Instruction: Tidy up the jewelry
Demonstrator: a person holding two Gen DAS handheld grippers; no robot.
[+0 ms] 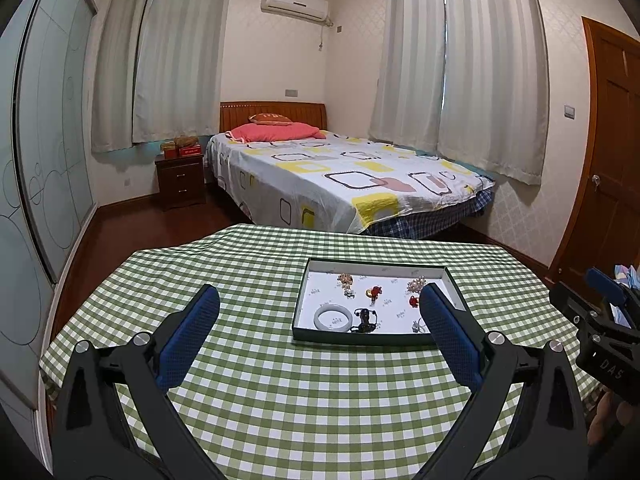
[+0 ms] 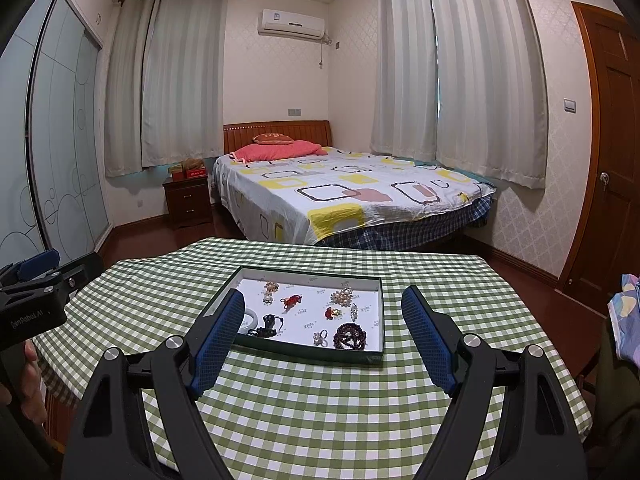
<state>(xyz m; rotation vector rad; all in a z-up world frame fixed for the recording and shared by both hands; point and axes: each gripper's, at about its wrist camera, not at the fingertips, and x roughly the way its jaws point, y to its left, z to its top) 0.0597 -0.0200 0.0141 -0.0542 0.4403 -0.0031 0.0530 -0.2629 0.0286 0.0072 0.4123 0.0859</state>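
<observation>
A shallow dark-rimmed tray (image 1: 362,339) (image 2: 308,270) with a white floor lies on the green checked tablecloth (image 1: 280,392). In it are a pale bangle (image 1: 334,318), a black corded piece (image 1: 364,320), red charms (image 1: 375,292), pearl clusters (image 2: 342,296), a dark red bead bracelet (image 2: 350,336) and a small flower ring (image 2: 320,338). My left gripper (image 1: 320,294) hovers open in front of the tray with nothing between its blue pads. My right gripper (image 2: 324,295) is open too, in front of the tray and empty. Each finger hides a near corner of the tray.
The table's far edge drops to a dark wood floor, with a bed (image 1: 340,176) beyond. A nightstand (image 1: 180,180) stands by the bed, a wooden door (image 2: 612,152) at right. Patterned fabric (image 2: 626,316) lies at the table's right. A hand (image 2: 28,376) holds the left gripper's handle.
</observation>
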